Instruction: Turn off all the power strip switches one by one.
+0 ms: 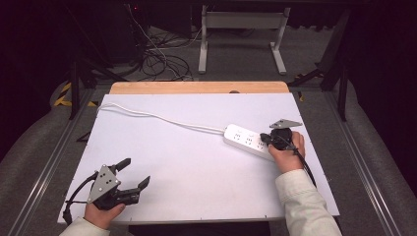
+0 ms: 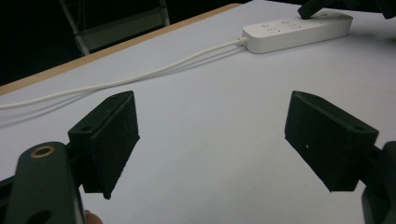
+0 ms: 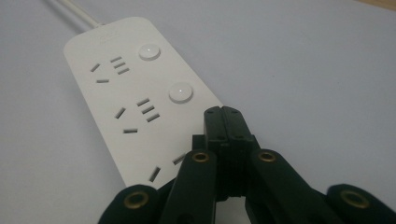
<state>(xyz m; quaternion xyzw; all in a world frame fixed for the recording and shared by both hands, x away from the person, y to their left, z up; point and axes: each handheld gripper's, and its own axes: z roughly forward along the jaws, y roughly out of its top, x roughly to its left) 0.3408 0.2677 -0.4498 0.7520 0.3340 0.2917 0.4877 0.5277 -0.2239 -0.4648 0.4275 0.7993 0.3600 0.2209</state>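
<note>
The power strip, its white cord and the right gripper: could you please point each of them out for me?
power strip [image 3: 116,88], right gripper view, on its top face between two socket groups.
white cord [image 1: 162,118], high view, midway along its run over the table.
right gripper [image 3: 224,114], right gripper view, at the closed jaw tips over the strip.

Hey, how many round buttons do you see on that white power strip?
2 on the white plastic power strip: one round white button near the cord end, another mid-strip. The shut right tool may hide a third.
</note>
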